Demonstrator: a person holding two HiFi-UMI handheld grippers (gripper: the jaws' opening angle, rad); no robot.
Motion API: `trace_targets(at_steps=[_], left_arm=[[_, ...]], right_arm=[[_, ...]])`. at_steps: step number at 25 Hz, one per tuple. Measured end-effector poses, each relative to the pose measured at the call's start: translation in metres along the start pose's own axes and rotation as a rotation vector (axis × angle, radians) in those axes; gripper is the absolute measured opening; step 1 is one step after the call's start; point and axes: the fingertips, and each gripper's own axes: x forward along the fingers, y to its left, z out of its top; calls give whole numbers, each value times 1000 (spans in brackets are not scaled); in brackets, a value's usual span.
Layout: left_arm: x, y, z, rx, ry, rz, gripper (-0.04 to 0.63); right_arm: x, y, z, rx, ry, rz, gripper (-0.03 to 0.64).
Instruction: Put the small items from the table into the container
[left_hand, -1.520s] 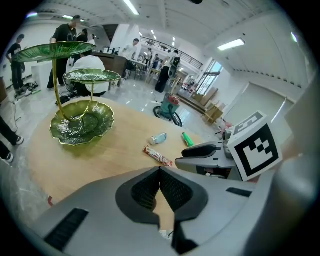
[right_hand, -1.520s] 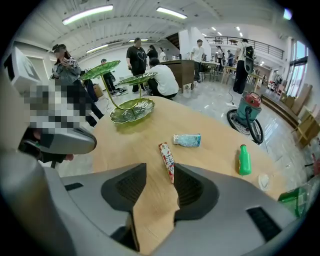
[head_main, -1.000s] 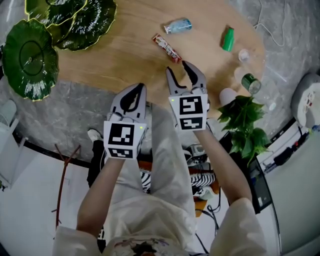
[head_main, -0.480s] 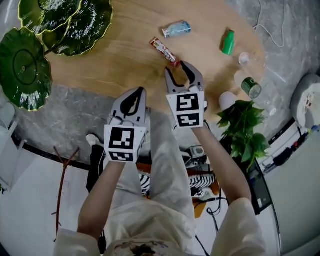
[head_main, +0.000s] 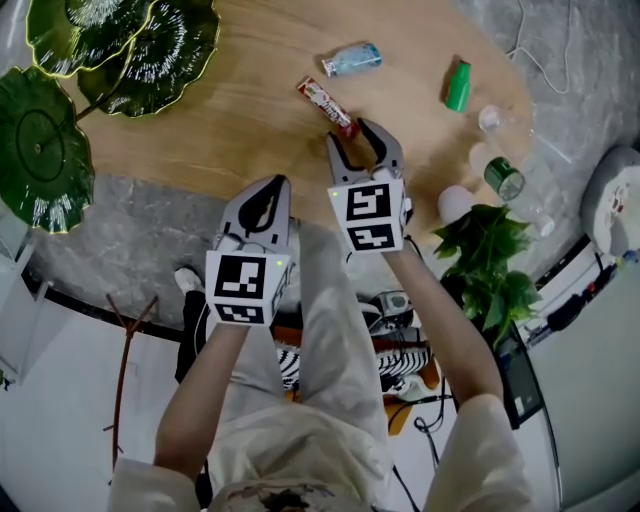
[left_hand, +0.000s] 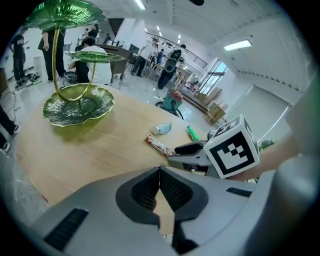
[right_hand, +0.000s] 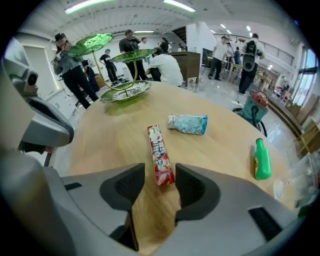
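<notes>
Head view: the candy stick (head_main: 322, 100) lies on the wooden surface (head_main: 230, 120) at upper centre, its near end just ahead of the right gripper (head_main: 356, 135); the left gripper (head_main: 280, 185) hangs at the surface's lower edge. Left gripper view: jaws together on nothing. Right gripper view: jaws apart, flanking the stick's near end without pressing; it is probably light, fairly stiff and slick-wrapped, and best pinched across its narrow width.

Bright, evenly lit indoor scene, mostly sharp.
Ceiling strips (right_hand: 85, 6) gave soft light, leaving faint shadows on the table (right_hand: 115, 135). Both gripper views bulged and darkened at their round edges; far people (right_hand: 75, 75) looked soft.
</notes>
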Motion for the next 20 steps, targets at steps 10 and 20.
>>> trace_targets(at_steps=[10, 20], left_arm=[[2, -6, -5, 4, 5, -7, 8], [-6, -4, -5, 5, 0, 0, 8]], right_arm=[[4, -5, -12, -30, 59, -52, 123], [-1, 0, -10, -36, 55, -38, 110]])
